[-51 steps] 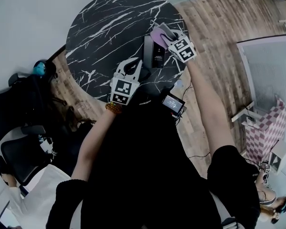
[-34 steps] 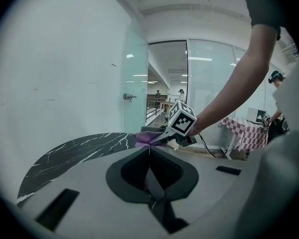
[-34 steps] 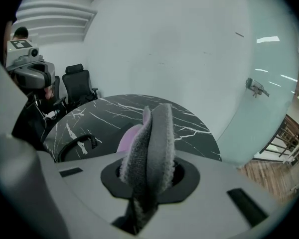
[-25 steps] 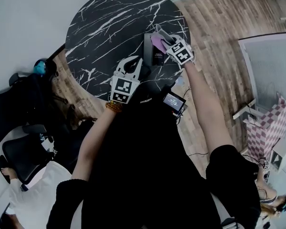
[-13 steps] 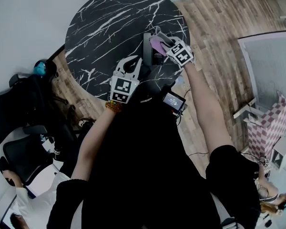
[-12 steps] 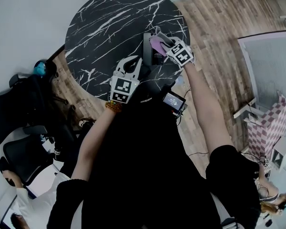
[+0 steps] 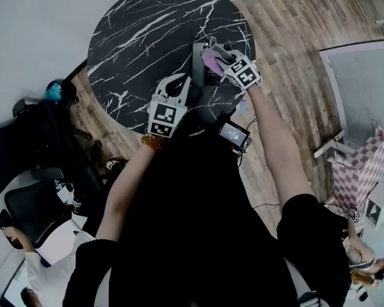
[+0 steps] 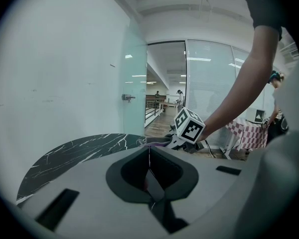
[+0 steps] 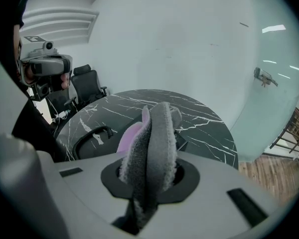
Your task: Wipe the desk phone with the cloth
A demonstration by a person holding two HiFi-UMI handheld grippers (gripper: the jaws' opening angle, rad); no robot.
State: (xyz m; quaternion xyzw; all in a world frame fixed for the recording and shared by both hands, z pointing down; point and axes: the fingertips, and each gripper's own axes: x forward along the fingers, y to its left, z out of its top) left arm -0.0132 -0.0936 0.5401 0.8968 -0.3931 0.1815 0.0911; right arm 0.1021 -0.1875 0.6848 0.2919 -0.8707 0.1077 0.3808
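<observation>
We hold a gripper in each hand. The desk phone (image 7: 208,78) lies on the round black surface (image 7: 147,31), which has white lines on it. Our right gripper (image 7: 213,47) is just above the phone and is clenched tight on the cloth (image 7: 208,59). The cloth is grey on one side and purple on the other. It sticks out past the jaws in a thick fold (image 9: 152,143) over the phone (image 9: 104,144). We cannot tell if the cloth touches the phone. The curly cord (image 9: 92,132) lies by the phone. Our left gripper (image 7: 177,82) is to the left of the phone and apart from it. Its jaws are pressed together (image 8: 149,156) with nothing between them.
</observation>
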